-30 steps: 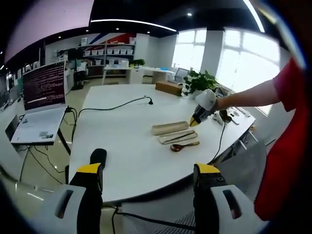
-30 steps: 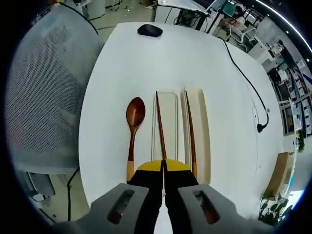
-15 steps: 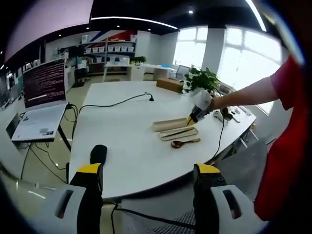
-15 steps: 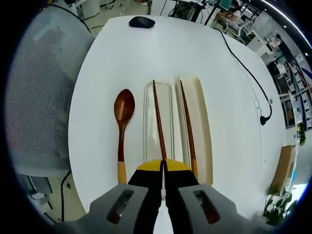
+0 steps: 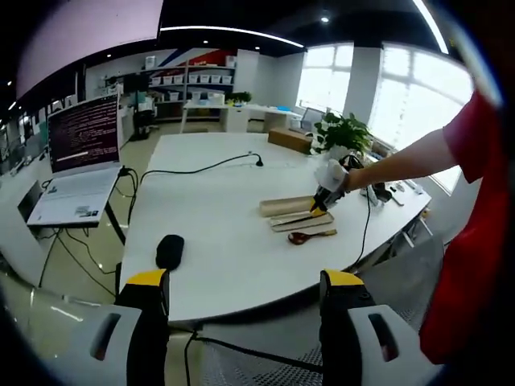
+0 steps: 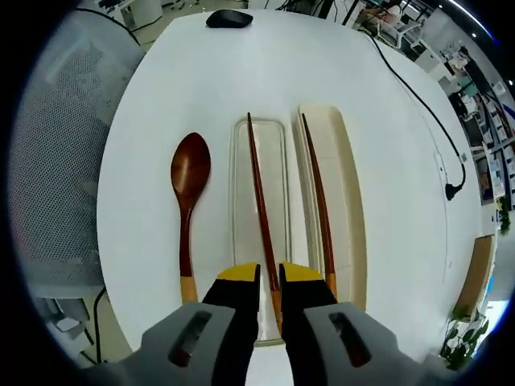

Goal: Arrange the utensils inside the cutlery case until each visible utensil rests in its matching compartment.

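White table (image 6: pixel 386 177): right gripper (image 6: pixel 269 277) fingers slightly parted around a chopstick (image 6: pixel 259 193); left gripper (image 5: pixel 243 289) fingers spread.

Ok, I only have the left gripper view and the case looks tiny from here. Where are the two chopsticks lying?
Observer: In the right gripper view, one chopstick lies lengthwise in the clear tray. The other chopstick lies in the beige tray beside it.
Operator: And the spoon?
Observer: The spoon lies on the table, outside both trays, next to the clear one.
Operator: Is the right gripper clamping anything?
Observer: It looks not. The right gripper has its jaws slightly apart, with the near end of the clear tray's chopstick in the gap.
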Demonstrator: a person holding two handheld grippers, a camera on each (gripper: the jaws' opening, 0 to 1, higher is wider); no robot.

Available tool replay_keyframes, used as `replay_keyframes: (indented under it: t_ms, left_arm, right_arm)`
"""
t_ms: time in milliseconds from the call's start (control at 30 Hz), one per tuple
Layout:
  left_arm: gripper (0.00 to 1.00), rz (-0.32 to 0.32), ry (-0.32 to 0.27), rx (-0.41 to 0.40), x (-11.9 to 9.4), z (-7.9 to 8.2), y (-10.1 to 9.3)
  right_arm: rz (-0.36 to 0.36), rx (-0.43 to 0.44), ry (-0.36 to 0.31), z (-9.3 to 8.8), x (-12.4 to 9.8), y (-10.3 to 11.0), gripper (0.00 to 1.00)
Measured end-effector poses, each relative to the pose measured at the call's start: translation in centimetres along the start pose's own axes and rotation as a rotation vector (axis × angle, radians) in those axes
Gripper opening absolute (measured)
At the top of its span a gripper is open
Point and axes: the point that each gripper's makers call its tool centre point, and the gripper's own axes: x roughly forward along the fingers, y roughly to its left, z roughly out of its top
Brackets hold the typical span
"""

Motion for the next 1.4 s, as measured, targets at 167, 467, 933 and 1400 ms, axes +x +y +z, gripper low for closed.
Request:
replay_keyframes:
  t_ms: [167, 467, 933, 1400]
  left_arm:
    - [0.79, 0.011, 0.005, -0.002, -0.2, -0.2, -0.2]
    - [0.79, 0.024, 0.011, -0.007, -0.3, -0.3, 0.2]
    - [0.78, 0.016, 0.015, 0.001, -0.2, -0.2, 0.1]
    - [0.78, -0.024, 0.006, 0.007, 0.6, -0.1, -0.4]
  right_arm:
    - [0.018, -0.022, 0.009, 0.1, 0.9, 0.4, 0.07]
    - [0.033, -0.062, 0.051, -0.3, 2.3, 0.1, 0.06]
    - [0.068, -0.053, 0.07, 0.0, 2.5, 0.4, 0.0]
    - [-0.009, -0.104, 0.034, 1.1, -2.1, -1.8, 0.0]
